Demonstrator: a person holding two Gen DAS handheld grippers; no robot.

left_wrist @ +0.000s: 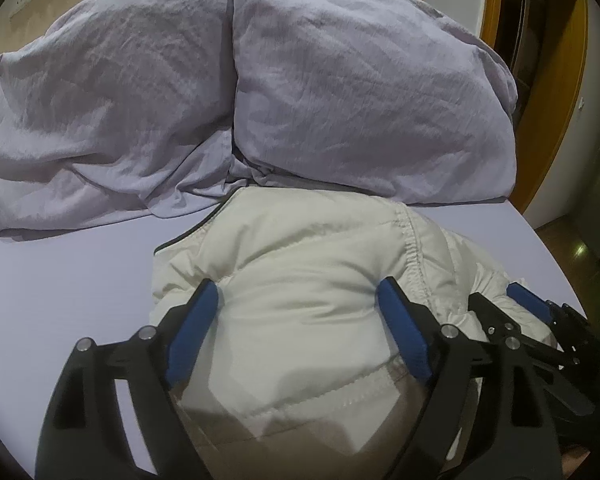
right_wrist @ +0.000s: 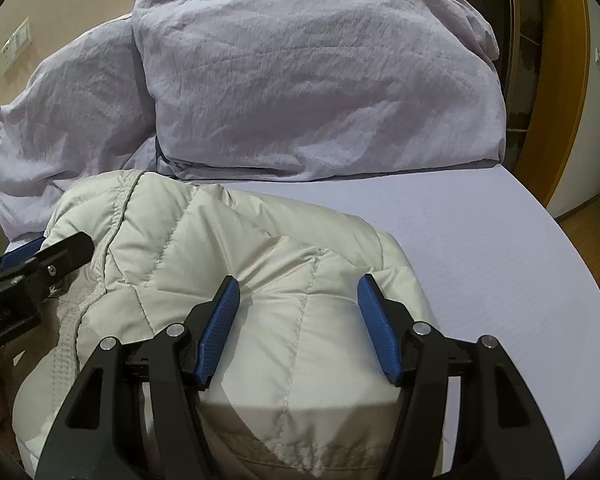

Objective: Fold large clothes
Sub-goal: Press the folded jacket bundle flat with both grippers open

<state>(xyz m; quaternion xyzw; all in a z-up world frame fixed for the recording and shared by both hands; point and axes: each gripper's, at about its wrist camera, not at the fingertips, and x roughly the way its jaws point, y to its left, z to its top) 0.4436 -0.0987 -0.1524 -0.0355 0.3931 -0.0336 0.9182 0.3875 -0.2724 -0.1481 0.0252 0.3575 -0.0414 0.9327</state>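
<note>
A cream quilted puffer jacket [left_wrist: 300, 280] lies bunched on the lilac bed sheet [left_wrist: 68, 280]; it also shows in the right wrist view [right_wrist: 228, 240]. My left gripper [left_wrist: 298, 292] is open, its blue pads pressed down on the jacket's padding, one on each side of a puffed fold. My right gripper [right_wrist: 298, 286] is open and rests on the jacket's right part in the same way. The right gripper shows at the right edge of the left wrist view [left_wrist: 528, 304]. The left gripper's finger shows at the left of the right wrist view [right_wrist: 48, 258].
A crumpled lilac duvet [left_wrist: 260, 92] is heaped at the back of the bed [right_wrist: 300, 80]. Bare sheet [right_wrist: 500, 248] lies to the right of the jacket. A wooden door frame [left_wrist: 556, 100] and the floor are past the bed's right edge.
</note>
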